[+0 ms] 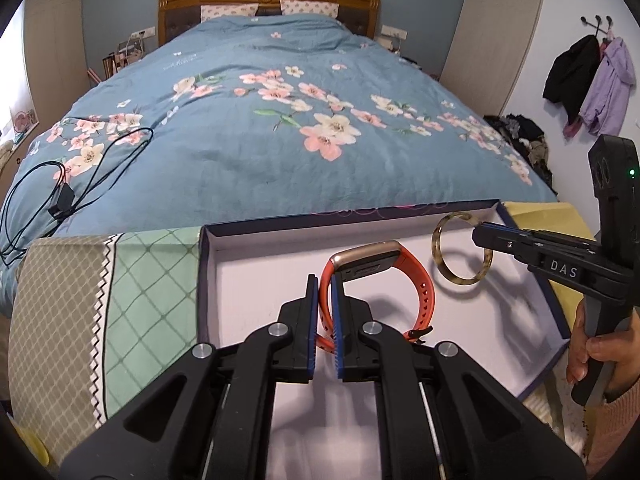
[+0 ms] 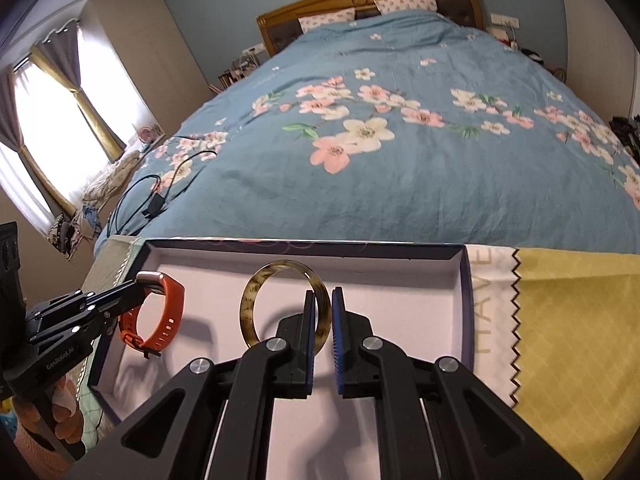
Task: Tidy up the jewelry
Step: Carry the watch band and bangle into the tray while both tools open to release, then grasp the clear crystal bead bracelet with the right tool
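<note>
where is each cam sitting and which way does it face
Left wrist: sits on the left gripper, looking down over the box toward the bed; it pinches the orange watch; the right gripper and its hand show at right.
Right wrist: sits on the right gripper, facing likewise; it pinches the bangle; the left gripper shows at left.
Shared: box, watch, bangle, bed.

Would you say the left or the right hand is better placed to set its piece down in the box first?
Probably the left: its orange watch hangs low over the box floor; the bangle in the right gripper looks higher.
</note>
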A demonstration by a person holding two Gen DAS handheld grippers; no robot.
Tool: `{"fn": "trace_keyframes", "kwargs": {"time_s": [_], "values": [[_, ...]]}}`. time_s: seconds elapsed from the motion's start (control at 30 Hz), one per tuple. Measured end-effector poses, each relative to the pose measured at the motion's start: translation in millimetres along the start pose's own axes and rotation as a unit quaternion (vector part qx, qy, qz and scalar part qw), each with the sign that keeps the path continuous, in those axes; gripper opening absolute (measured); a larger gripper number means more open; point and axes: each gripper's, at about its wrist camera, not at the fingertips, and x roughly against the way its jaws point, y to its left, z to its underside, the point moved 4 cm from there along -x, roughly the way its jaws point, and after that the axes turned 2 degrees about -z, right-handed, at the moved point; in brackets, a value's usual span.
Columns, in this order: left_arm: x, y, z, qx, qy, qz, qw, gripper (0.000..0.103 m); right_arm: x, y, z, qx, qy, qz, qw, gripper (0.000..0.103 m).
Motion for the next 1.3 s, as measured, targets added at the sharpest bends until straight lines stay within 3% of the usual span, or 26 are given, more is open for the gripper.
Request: {"fn": "trace_keyframes", "kwargs": {"time_s": [0.47, 0.57, 0.6, 0.7, 0.8, 0.9, 1.03, 1.13, 1.3], "values": [[-48.0, 1.3, -13.1, 0.0, 0.057, -0.028, 0.998, 0.007, -21.2, -8.5, -5.0, -0.036, 0.043, 0.016, 0.998, 0.007], [-52.9, 3.5, -15.3, 0.008, 0.062, -0.026, 0.9977, 0.007, -18.6, -9.0, -5.1, -0.04, 0.037, 0.018, 0.998, 0.015], [-53.9, 4.8, -15.6, 0.01, 0.065, -0.024, 0.9976, 0.008, -16.7, -9.0, -5.2, -0.039, 0.032, 0.019, 0.999, 0.024], [-52.9, 8.5, -15.8, 0.017, 0.066, -0.022, 0.9975, 0.019, -6.9, -7.3, -5.6, -0.035, 0.012, 0.017, 0.999, 0.028], [-37.7, 11.5, -11.9, 0.018, 0.041, -0.022, 0.9988, 0.027, 16.2, 1.6, -1.8, -0.021, -0.019, -0.007, 1.0, 0.031], [-9.0, 14.3, -6.9, 0.018, 0.0, -0.021, 0.9996, 0.044, 49.8, 19.9, 8.2, 0.019, -0.049, -0.03, 0.998, 0.042], [39.7, 18.2, 6.8, 0.014, -0.055, -0.018, 0.9982, 0.051, 95.9, 46.0, 36.9, 0.089, -0.079, -0.049, 0.992, 0.047], [79.0, 15.1, 27.8, -0.004, -0.089, -0.013, 0.9959, 0.052, 118.4, 58.3, 68.6, 0.138, -0.082, -0.05, 0.986, 0.047], [120.6, 8.2, 67.4, -0.025, -0.116, -0.009, 0.9929, 0.053, 127.6, 62.7, 119.9, 0.174, -0.049, -0.056, 0.982, 0.047]]}}
